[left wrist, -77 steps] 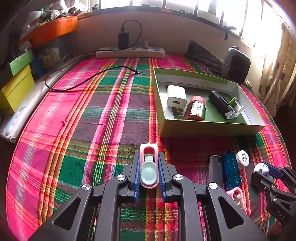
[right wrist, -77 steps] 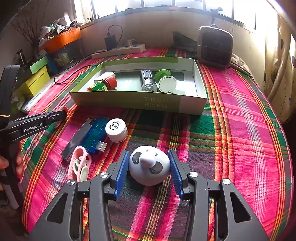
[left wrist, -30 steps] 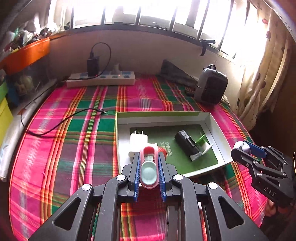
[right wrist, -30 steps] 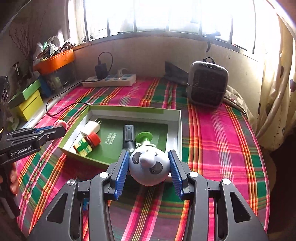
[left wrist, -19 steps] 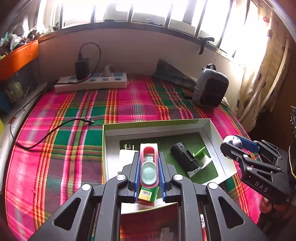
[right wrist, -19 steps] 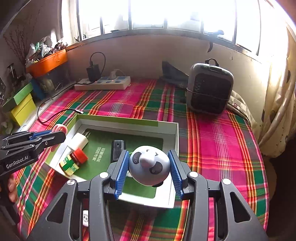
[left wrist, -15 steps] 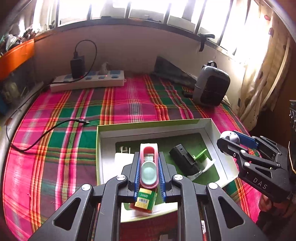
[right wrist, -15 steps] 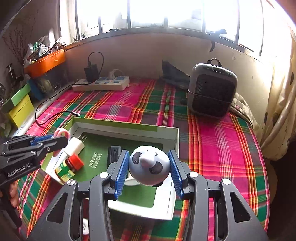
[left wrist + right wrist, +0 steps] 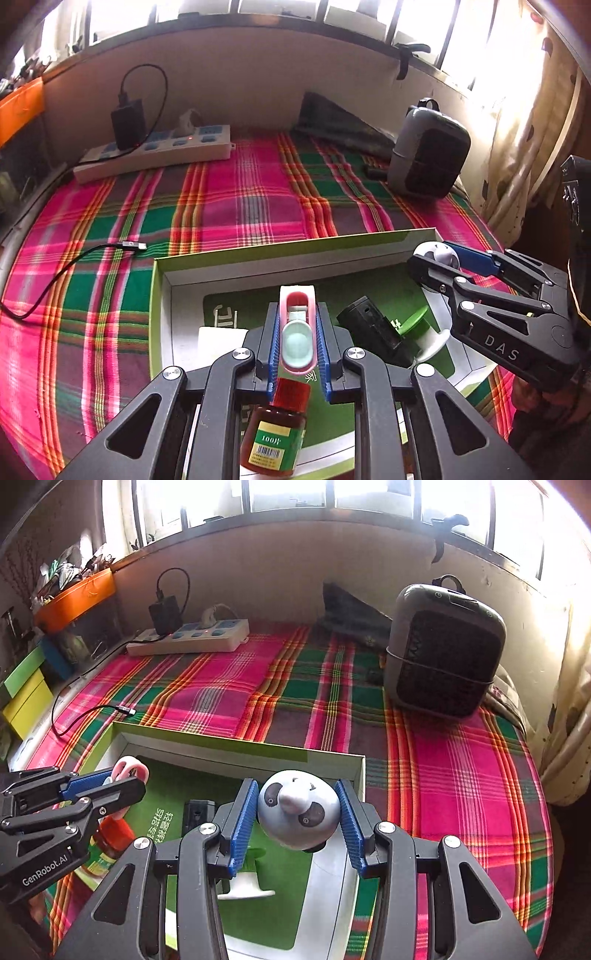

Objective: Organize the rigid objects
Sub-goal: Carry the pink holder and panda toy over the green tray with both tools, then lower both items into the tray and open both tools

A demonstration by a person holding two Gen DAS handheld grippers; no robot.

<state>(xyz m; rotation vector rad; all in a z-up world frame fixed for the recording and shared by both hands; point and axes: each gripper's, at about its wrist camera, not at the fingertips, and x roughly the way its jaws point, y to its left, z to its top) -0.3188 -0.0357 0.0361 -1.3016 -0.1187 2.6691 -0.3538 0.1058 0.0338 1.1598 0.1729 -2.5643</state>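
While both carried pieces hung over the tray, the scene read so:
Pink case (image 9: 297,325): clamped by its long flat sides in the left gripper (image 9: 297,334), above the red-capped bottle (image 9: 275,430); likely light, stiff plastic, somewhat slick.
Panda figure (image 9: 298,808): pinched at its widest girth by the right gripper (image 9: 297,821), over the tray's right end; round and smooth, so probably prone to rolling once freed.
Tray (image 9: 295,246): green-lined, holding a white charger (image 9: 221,341), black device (image 9: 373,330) and green-and-white spool (image 9: 424,332).
Surface: plaid cloth (image 9: 236,199).

Left gripper (image 9: 297,341) clamps pink case (image 9: 297,332) above box (image 9: 295,246).
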